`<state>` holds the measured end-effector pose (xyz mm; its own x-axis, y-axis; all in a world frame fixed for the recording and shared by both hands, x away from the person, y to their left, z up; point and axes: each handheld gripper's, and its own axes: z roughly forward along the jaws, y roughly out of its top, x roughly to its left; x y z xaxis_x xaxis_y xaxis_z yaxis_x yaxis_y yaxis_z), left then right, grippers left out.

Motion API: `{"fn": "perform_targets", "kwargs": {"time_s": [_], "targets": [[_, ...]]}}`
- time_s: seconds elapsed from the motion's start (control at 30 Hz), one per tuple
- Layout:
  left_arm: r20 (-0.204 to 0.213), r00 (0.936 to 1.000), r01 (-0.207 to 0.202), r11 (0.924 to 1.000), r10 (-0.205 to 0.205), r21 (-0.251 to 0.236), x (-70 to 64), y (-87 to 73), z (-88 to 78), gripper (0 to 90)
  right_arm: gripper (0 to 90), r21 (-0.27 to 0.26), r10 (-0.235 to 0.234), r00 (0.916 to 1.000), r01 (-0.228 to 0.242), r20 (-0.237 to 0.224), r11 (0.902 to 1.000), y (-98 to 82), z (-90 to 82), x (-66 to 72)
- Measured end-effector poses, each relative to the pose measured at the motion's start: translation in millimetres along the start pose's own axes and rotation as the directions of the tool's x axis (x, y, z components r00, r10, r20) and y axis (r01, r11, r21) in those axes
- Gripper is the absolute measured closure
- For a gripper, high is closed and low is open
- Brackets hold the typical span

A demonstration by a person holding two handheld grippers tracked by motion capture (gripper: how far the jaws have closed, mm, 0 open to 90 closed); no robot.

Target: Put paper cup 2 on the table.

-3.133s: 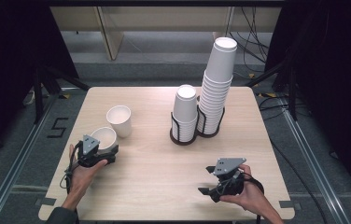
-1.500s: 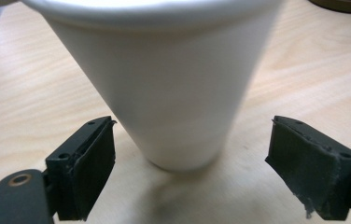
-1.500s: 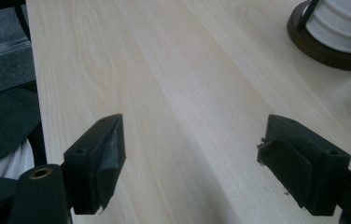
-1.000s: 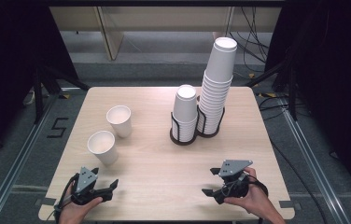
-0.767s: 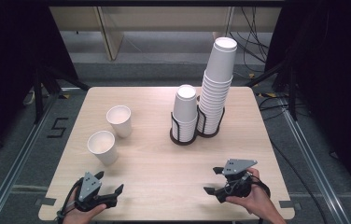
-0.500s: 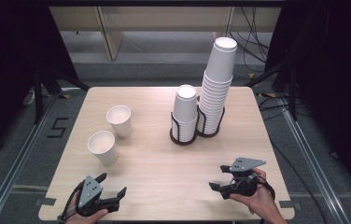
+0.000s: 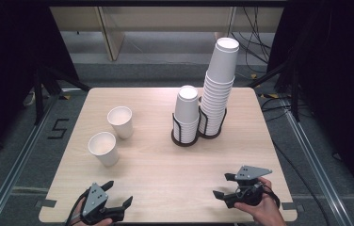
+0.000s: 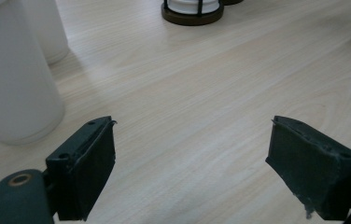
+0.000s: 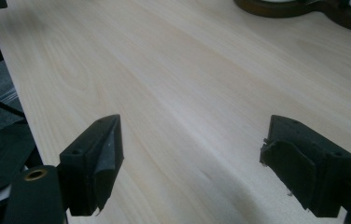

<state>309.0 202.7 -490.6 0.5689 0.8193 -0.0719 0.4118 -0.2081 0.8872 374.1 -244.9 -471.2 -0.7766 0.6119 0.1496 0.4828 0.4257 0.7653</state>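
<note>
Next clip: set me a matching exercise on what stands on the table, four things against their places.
Things:
1. tall cup stack
2. short cup stack
3. near single cup
4. far single cup

Places:
A. left half, closer to the person
B. right-hand black holder
C. left half, farther from the person
D. left-hand black holder

Pairs: 1-B, 2-D, 3-A, 4-C
</note>
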Motion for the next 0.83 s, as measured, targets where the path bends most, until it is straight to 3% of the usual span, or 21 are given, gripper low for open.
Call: {"fn": "perform_targets", "kwargs": {"time_s": [0.07, 0.13, 0.2, 0.23, 0.27, 0.4, 0.43, 0.47, 0.77, 0.83], "targets": [[0.037, 0.9990, 0.024, 0.9995, -0.025, 0.019, -7.2, -3.3, -2.8, 14.5, 20.0, 0.001, 0.006, 1.0000, -0.006, -0.003, 1.0000, -2.3, -0.2, 1.5], [0.026, 0.9997, -0.003, 0.9999, 0.003, 0.012, -14.9, -4.1, -5.4, 14.4, 20.0, 0.000, 0.016, 0.9998, -0.016, -0.008, 0.9999, -4.3, -0.6, 3.6], [0.034, 0.9991, -0.025, 0.9997, 0.025, 0.006, -19.0, -3.2, -6.4, 14.4, 19.8, -0.003, -0.017, 0.9998, 0.017, -0.014, 0.9999, -5.3, 0.4, 2.4], [0.033, 0.9987, -0.040, 0.9992, 0.040, 0.007, -20.1, -2.6, -7.0, 14.4, 19.8, 0.007, 0.021, 0.9994, -0.021, -0.026, 0.9998, -6.6, 0.8, 5.2], [0.028, 0.9981, -0.054, 0.9985, 0.054, 0.008, -21.1, -2.4, -7.0, 14.4, 19.8, 0.014, 0.001, 0.9997, -0.001, -0.024, 0.9999, -7.0, 1.1, 4.7], [0.037, 0.9969, -0.069, 0.9975, 0.069, 0.014, -21.5, -2.8, -5.1, 14.4, 19.7, 0.016, -0.014, 0.9998, 0.015, -0.012, 0.9998, -8.9, 2.4, 6.2], [0.028, 0.9956, -0.091, 0.9954, 0.090, 0.032, -20.0, -2.5, -5.2, 14.4, 19.7, 0.019, -0.007, 0.9997, 0.007, -0.022, 0.9998, -9.1, 2.9, 7.0], [0.036, 0.9968, -0.072, 0.9973, 0.071, 0.014, -22.0, -2.5, -4.6, 14.4, 19.7, 0.020, -0.008, 0.9997, 0.009, -0.024, 0.9998, -9.2, 3.3, 7.2], [0.027, 0.9952, -0.095, 0.9951, 0.095, 0.026, -20.8, -2.0, -3.4, 14.4, 18.7, 0.018, -0.019, 0.9996, 0.020, -0.020, 0.9996, -9.5, 6.3, 9.7], [0.028, 0.9968, -0.075, 0.9971, 0.075, 0.005, -20.5, -2.4, -1.5, 14.4, 18.8, 0.019, -0.020, 0.9996, 0.020, -0.020, 0.9996, -9.5, 6.9, 9.2]]}}
